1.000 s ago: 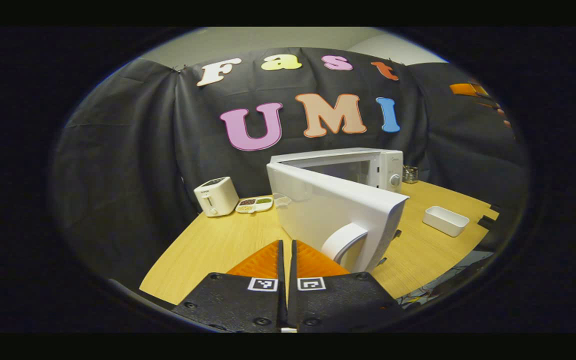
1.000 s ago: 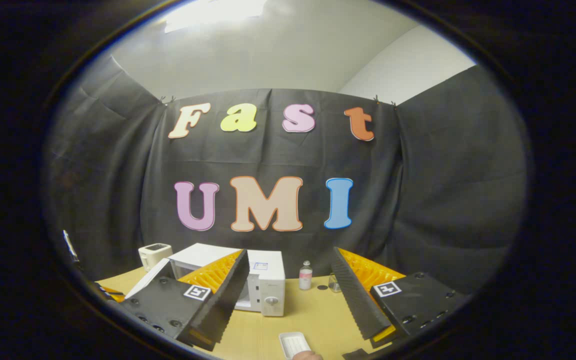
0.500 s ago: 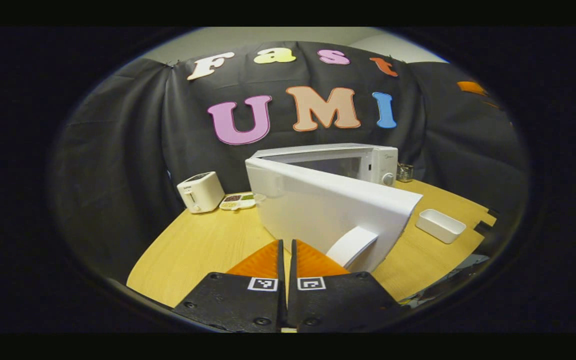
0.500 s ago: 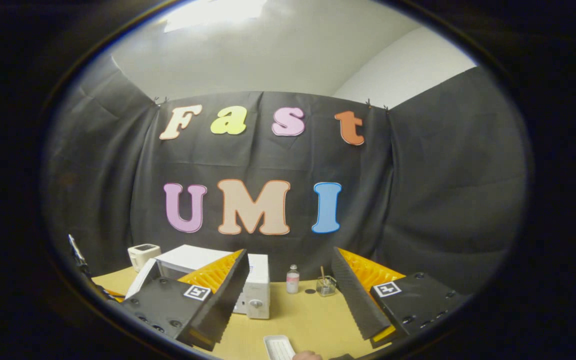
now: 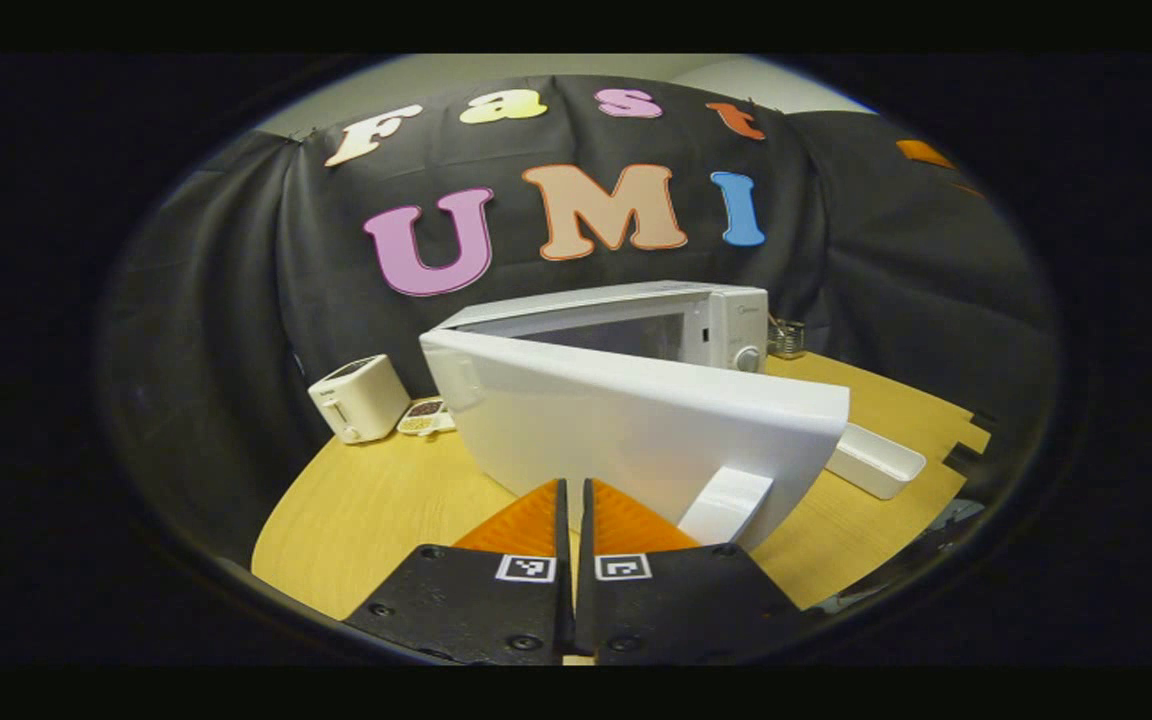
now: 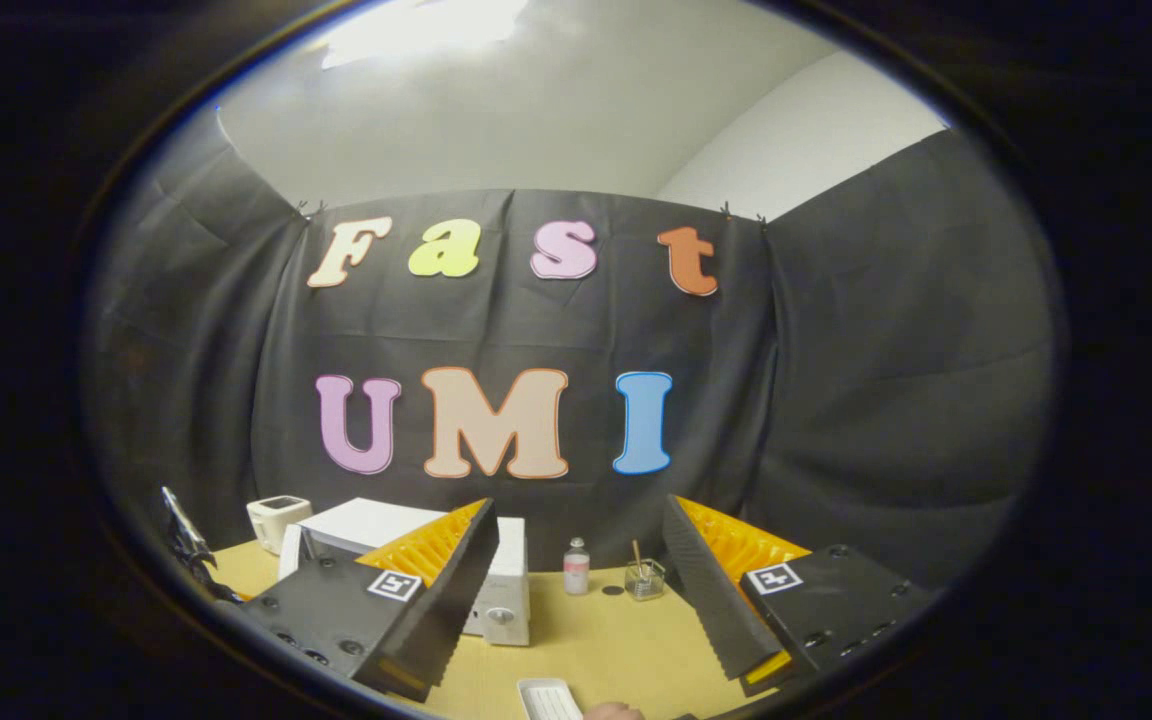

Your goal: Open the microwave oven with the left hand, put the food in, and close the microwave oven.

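Note:
The white microwave stands on the wooden table with its door swung out toward me, its curved handle at the near edge. My left gripper is shut with nothing between its fingers, its tips just in front of the door and left of the handle. A white rectangular food container lies right of the door. In the right gripper view the right gripper is held open above the table, with the microwave behind its left finger and the container low in front.
A white toaster and a small divided dish sit at the table's back left. A small bottle and a glass jar stand near the back wall, right of the microwave. A hand shows beside the container.
The microwave door has swung wider and now shows more of its broad face in the left gripper view. The right gripper view has drifted, sliding the table objects leftward.

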A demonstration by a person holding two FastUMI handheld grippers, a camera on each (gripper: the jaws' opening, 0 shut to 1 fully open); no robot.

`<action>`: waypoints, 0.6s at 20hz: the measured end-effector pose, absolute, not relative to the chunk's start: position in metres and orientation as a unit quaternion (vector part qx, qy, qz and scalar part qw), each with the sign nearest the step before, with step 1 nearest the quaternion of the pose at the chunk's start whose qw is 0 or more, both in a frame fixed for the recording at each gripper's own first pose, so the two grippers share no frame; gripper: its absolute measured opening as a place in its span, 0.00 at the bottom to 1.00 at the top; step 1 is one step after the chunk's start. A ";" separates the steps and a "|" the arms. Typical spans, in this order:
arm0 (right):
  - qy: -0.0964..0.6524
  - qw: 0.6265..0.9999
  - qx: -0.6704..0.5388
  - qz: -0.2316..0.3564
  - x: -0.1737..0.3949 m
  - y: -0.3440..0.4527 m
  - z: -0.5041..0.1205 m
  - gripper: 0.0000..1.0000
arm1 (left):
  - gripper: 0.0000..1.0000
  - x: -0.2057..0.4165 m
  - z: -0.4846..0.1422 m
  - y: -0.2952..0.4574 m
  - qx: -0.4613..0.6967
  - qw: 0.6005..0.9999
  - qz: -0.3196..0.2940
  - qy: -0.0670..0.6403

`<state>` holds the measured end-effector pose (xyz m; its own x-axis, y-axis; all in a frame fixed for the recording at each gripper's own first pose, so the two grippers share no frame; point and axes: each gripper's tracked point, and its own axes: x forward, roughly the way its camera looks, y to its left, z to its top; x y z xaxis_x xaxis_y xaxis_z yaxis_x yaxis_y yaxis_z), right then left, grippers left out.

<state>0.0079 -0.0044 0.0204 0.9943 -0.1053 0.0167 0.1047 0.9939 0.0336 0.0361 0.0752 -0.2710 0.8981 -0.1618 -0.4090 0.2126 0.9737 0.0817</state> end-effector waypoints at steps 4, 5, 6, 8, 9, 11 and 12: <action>-0.006 0.999 0.016 -0.050 0.010 -0.006 0.020 0.95 | 0.02 0.061 -0.263 0.061 0.059 0.975 -0.097 0.193; -0.007 0.999 0.016 -0.049 0.010 -0.006 0.021 0.95 | 0.02 0.065 -0.264 0.059 0.058 0.974 -0.097 0.194; -0.007 0.999 0.016 -0.048 0.010 -0.007 0.021 0.95 | 0.02 0.069 -0.264 0.055 0.058 0.974 -0.098 0.195; -0.006 0.999 0.014 -0.046 0.011 -0.008 0.021 0.95 | 0.00 0.078 -0.263 0.046 0.058 0.975 -0.100 0.191; -0.006 0.999 0.014 -0.046 0.012 -0.010 0.021 0.95 | 0.00 0.080 -0.264 0.043 0.058 0.975 -0.101 0.190; -0.006 0.999 0.014 -0.046 0.014 -0.013 0.019 0.95 | 0.00 0.086 -0.264 0.033 0.058 0.975 -0.105 0.188; -0.004 0.999 0.014 -0.047 0.013 -0.015 0.018 0.95 | 0.00 0.091 -0.263 0.030 0.059 0.975 -0.106 0.186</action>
